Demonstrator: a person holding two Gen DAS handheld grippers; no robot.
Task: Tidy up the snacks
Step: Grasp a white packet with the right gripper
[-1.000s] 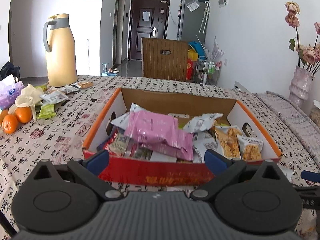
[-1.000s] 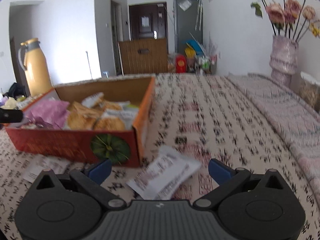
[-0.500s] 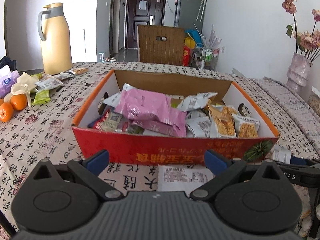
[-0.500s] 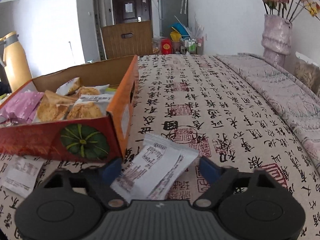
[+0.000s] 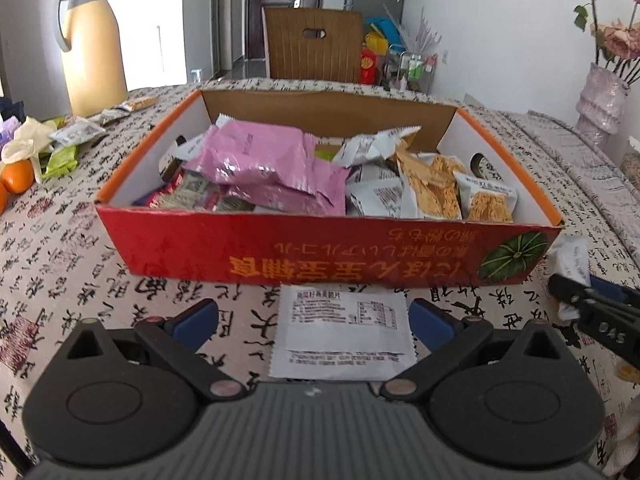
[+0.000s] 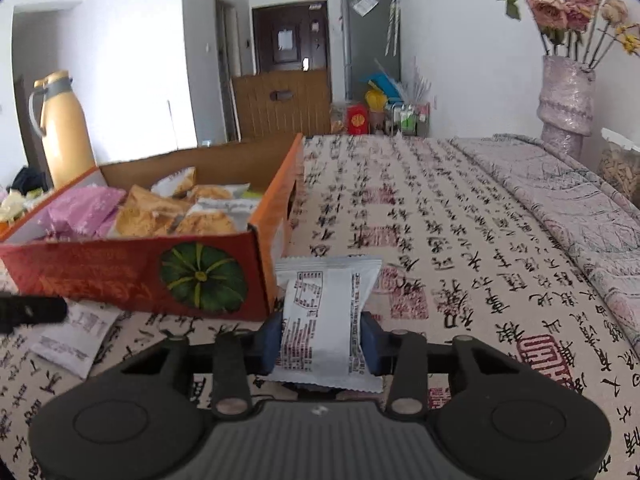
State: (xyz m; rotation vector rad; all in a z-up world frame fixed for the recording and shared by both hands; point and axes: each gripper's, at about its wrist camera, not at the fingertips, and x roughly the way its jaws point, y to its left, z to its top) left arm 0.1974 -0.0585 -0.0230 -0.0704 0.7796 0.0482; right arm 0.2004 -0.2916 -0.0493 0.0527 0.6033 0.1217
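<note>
One red cardboard box (image 5: 280,248) holds one pink bag (image 5: 264,164) and a heap of packets too jumbled to count. Two white packets (image 5: 344,336) lie outside it. One yellow jug (image 5: 94,48), one vase (image 6: 566,100), two oranges (image 5: 18,174), two grippers (image 5: 314,320).

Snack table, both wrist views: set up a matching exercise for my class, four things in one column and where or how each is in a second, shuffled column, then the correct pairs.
Things
1. pink bag
2. white packet
3. flat white sachet
4. yellow jug

Places or states
A. lying on the tablecloth in front of the red box, between the open left gripper's fingers
B. standing upright on the table, far left
C. clamped in the right gripper
D. on top of the snacks inside the box

Pairs: 1-D, 2-C, 3-A, 4-B
</note>
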